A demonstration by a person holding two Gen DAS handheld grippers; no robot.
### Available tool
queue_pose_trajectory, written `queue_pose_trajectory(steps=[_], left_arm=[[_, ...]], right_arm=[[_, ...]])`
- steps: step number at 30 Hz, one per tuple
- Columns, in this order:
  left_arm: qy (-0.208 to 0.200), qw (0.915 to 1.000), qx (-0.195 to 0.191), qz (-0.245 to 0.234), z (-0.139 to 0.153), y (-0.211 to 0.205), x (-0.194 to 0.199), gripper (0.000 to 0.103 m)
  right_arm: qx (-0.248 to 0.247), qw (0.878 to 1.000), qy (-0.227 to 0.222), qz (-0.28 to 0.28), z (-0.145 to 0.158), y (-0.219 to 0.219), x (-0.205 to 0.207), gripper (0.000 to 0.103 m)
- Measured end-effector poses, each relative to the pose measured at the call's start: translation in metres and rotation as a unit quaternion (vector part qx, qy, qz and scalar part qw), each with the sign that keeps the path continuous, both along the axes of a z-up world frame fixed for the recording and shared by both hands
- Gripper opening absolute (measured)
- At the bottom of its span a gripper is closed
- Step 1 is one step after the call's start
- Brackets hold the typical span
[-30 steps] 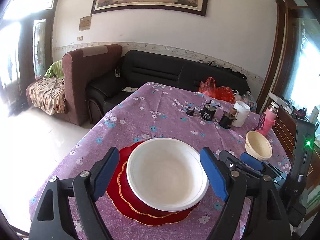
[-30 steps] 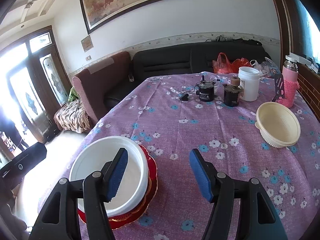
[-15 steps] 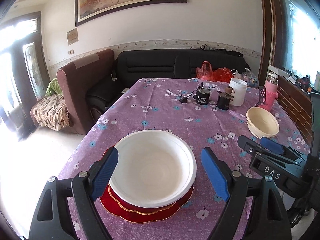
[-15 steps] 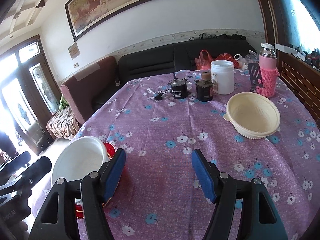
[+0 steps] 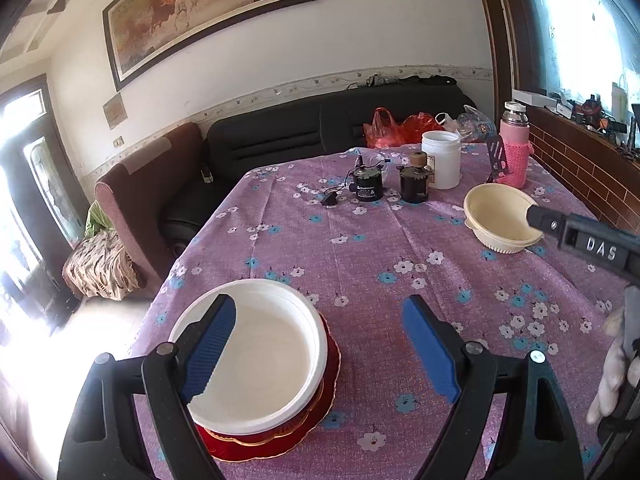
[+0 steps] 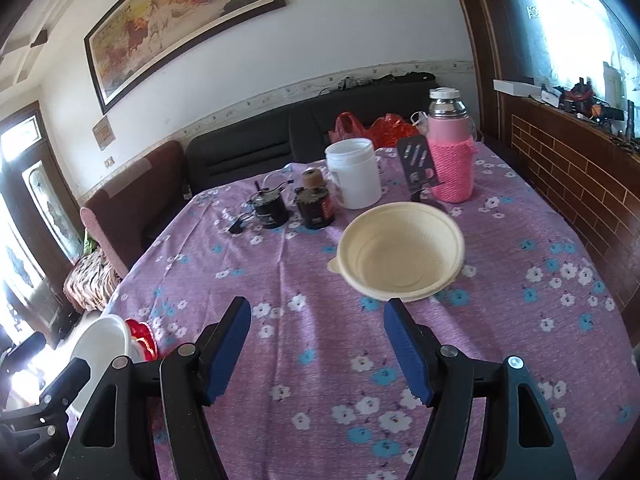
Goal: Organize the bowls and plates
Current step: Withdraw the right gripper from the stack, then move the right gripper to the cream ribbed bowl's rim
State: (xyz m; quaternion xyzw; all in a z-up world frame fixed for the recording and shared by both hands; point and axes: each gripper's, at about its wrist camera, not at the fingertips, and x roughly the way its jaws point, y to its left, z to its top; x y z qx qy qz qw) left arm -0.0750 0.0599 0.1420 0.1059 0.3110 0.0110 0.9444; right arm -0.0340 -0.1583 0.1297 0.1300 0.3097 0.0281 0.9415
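A white bowl sits on a stack of red plates at the near left of the purple flowered table. It also shows in the right wrist view. My left gripper is open and empty, its left finger over the white bowl's near rim. A cream bowl stands at the right of the table, just ahead of my right gripper, which is open and empty. The cream bowl also shows in the left wrist view, with the right gripper's tip at its rim.
At the table's far end stand a white jar, two small dark devices, a pink-sleeved flask and a black spatula. A brick ledge runs along the right; sofas stand behind and left.
Both grippers have swung right. The right gripper has moved forward, bringing the cream bowl close ahead. The white bowl has shifted left in both views.
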Motion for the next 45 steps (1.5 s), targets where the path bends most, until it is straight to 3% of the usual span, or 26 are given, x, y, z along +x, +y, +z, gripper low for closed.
queue_pose_trajectory(steps=[12, 21, 28, 31, 34, 37, 42, 45], left_arm=[[-0.009, 0.9989, 0.040, -0.024, 0.002, -0.038, 0.017, 0.086], [-0.009, 0.9964, 0.063, -0.055, 0.004, -0.074, 0.042, 0.086], [-0.009, 0.9939, 0.027, -0.107, 0.053, -0.109, 0.101, 0.086], [0.026, 0.9903, -0.033, -0.132, 0.058, -0.117, 0.132, 0.089], [0.077, 0.9824, -0.106, -0.134, 0.039, -0.121, 0.161, 0.089], [0.118, 0.9724, -0.153, -0.131, 0.012, -0.124, 0.184, 0.089], [0.159, 0.9657, -0.176, -0.105, -0.033, -0.130, 0.213, 0.089], [0.185, 0.9587, -0.194, -0.095, -0.056, -0.131, 0.228, 0.089]], right_arm=[[-0.036, 0.997, -0.028, -0.066, 0.046, -0.072, 0.020, 0.077], [-0.002, 0.995, -0.023, -0.099, 0.041, -0.105, 0.045, 0.077], [0.028, 0.992, -0.009, -0.127, 0.026, -0.130, 0.068, 0.077], [0.041, 0.990, 0.000, -0.134, 0.014, -0.139, 0.075, 0.077], [0.069, 0.988, 0.011, -0.140, -0.004, -0.147, 0.081, 0.077], [0.098, 0.985, 0.022, -0.138, -0.024, -0.149, 0.091, 0.077], [0.127, 0.983, 0.038, -0.125, -0.050, -0.148, 0.106, 0.077], [0.122, 0.985, 0.048, -0.116, -0.064, -0.145, 0.112, 0.069]])
